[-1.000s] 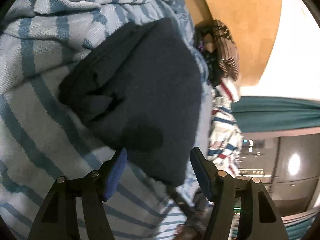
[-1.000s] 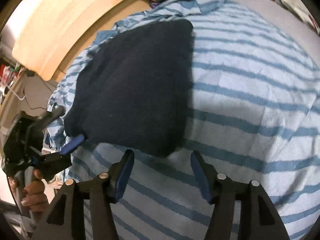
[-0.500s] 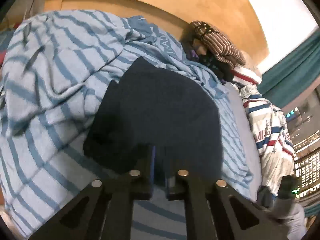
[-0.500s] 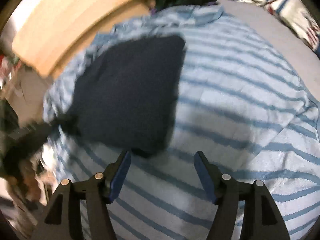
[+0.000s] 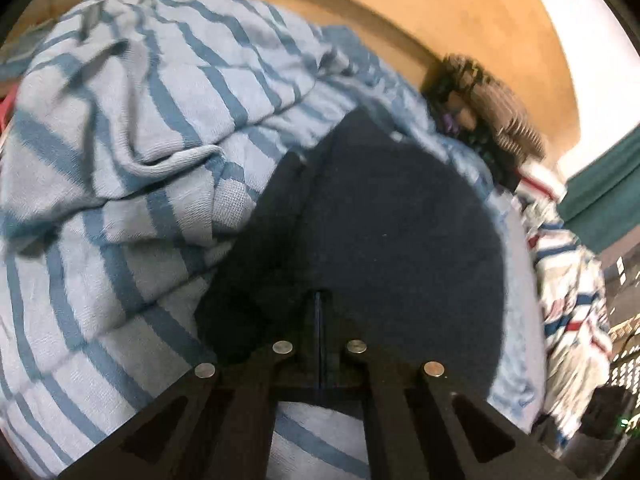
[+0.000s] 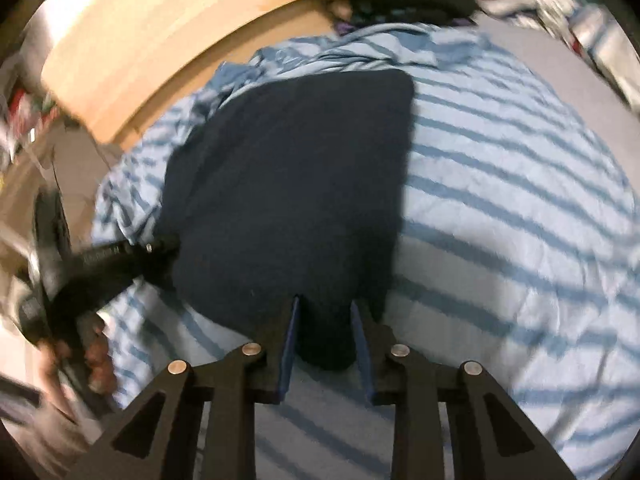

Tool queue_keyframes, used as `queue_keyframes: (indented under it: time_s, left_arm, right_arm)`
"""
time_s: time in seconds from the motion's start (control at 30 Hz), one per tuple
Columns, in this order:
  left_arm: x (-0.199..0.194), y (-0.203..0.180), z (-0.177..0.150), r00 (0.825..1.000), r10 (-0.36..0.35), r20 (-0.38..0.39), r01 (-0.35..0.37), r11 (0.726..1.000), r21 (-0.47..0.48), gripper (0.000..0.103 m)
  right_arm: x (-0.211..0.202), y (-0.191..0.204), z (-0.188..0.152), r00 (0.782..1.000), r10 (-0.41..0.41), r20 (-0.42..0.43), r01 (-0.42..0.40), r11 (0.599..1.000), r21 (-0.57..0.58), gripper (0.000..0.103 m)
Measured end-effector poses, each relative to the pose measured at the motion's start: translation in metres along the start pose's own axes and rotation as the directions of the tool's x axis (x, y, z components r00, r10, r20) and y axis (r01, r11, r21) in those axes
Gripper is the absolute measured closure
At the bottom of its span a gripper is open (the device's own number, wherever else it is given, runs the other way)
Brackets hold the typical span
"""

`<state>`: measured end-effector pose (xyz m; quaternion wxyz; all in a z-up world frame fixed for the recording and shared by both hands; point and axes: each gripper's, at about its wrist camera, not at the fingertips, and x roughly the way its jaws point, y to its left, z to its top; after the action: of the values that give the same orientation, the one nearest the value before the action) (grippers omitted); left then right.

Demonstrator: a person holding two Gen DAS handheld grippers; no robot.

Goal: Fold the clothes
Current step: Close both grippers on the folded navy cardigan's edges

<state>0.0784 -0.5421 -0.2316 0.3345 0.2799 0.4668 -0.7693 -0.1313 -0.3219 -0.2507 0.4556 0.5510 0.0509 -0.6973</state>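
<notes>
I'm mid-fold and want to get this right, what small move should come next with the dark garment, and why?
Probably finish closing the right gripper: its jaws are closing around the near edge of the navy garment. The left gripper is already shut on the other corner, so both could then lift together.

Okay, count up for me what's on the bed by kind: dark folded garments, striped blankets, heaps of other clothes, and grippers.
Dark navy garment: 1
Blue striped blanket: 1
Clothes heap by the headboard: 1
Grippers: 2, left gripper, right gripper
Total: 5
</notes>
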Motion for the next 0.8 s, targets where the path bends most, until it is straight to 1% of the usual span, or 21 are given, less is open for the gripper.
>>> queue_keyframes:
  time_s: [0.03,0.1,0.13,0.17,0.2,0.23,0.27,0.33,0.37,0.43,0.47,0.5,0.53,0.6,0.7,0.73,0.77,0.8]
  left_arm:
    - [-0.008,0.003,-0.004,0.999,-0.047,0.025,0.048,0.998,-0.046,0.103]
    - [-0.019,0.005,-0.009,0.993,-0.106,0.055,0.11,0.99,-0.083,0.103]
    - [-0.023,0.003,-0.013,0.989,-0.131,0.065,0.137,0.986,-0.093,0.1]
    - [-0.024,0.001,-0.017,0.987,-0.149,0.06,0.155,0.982,-0.104,0.086]
    - [-0.023,0.0,-0.021,0.985,-0.165,0.046,0.169,0.979,-0.115,0.071]
    - [-0.022,0.001,-0.025,0.982,-0.183,0.034,0.186,0.973,-0.135,0.033]
    - [-0.023,0.004,-0.03,0.98,-0.197,0.035,0.2,0.968,-0.154,0.022]
    - [-0.024,0.004,-0.037,0.981,-0.189,0.045,0.194,0.966,-0.174,0.022]
    - [-0.024,0.005,-0.039,0.982,-0.183,0.042,0.188,0.963,-0.191,0.022]
    - [-0.023,0.008,-0.043,0.984,-0.178,0.028,0.18,0.955,-0.236,0.022]
    - [-0.02,0.01,-0.043,0.983,-0.18,0.018,0.178,0.947,-0.268,0.022]
    - [-0.016,0.013,-0.044,0.983,-0.182,0.008,0.176,0.935,-0.307,0.022]
    - [-0.011,0.015,-0.044,0.983,-0.182,-0.001,0.171,0.925,-0.34,0.022]
    - [-0.003,0.017,-0.044,0.986,-0.163,-0.015,0.144,0.906,-0.399,0.022]
    - [0.007,0.02,-0.046,0.99,-0.131,-0.051,0.091,0.872,-0.481,0.022]
    - [0.011,0.023,-0.048,0.99,-0.13,-0.06,0.08,0.849,-0.522,0.022]
    - [0.013,0.024,-0.051,0.99,-0.132,-0.059,0.077,0.827,-0.557,0.022]
    - [0.014,0.026,-0.052,0.99,-0.133,-0.053,0.077,0.806,-0.586,0.022]
  right_arm:
    - [-0.007,-0.008,-0.002,0.999,0.033,0.012,-0.033,0.998,0.055,0.055]
    - [-0.017,-0.028,-0.006,0.993,0.108,0.054,-0.115,0.978,0.172,0.044]
    - [-0.019,-0.038,-0.007,0.987,0.145,0.071,-0.158,0.962,0.224,0.038]
    - [-0.018,-0.048,-0.007,0.979,0.187,0.078,-0.202,0.94,0.275,0.034]
    - [-0.014,-0.054,-0.007,0.973,0.219,0.076,-0.232,0.92,0.317,0.028]
    - [-0.01,-0.06,-0.007,0.965,0.249,0.077,-0.26,0.899,0.354,0.025]
    - [-0.006,-0.063,-0.006,0.958,0.274,0.082,-0.284,0.88,0.382,0.025]
    - [0.007,-0.069,-0.006,0.944,0.316,0.094,-0.324,0.837,0.44,0.022]
    - [0.018,-0.071,-0.005,0.936,0.34,0.087,-0.339,0.813,0.473,0.022]
    - [0.034,-0.072,-0.005,0.928,0.366,0.071,-0.349,0.784,0.514,0.022]
    - [0.043,-0.071,-0.005,0.919,0.388,0.07,-0.362,0.762,0.537,0.022]
    - [0.052,-0.071,-0.006,0.912,0.405,0.069,-0.371,0.741,0.56,0.022]
    - [0.059,-0.069,-0.007,0.909,0.411,0.065,-0.369,0.724,0.583,0.021]
    - [0.07,-0.067,-0.007,0.903,0.424,0.065,-0.372,0.698,0.611,0.019]
    - [0.079,-0.065,-0.002,0.903,0.424,0.066,-0.356,0.657,0.665,0.017]
    - [0.081,-0.063,0.0,0.905,0.421,0.058,-0.345,0.649,0.678,0.017]
    - [0.082,-0.06,0.003,0.91,0.414,0.035,-0.325,0.658,0.679,0.026]
    - [0.082,-0.057,0.006,0.913,0.408,0.013,-0.309,0.669,0.676,0.032]
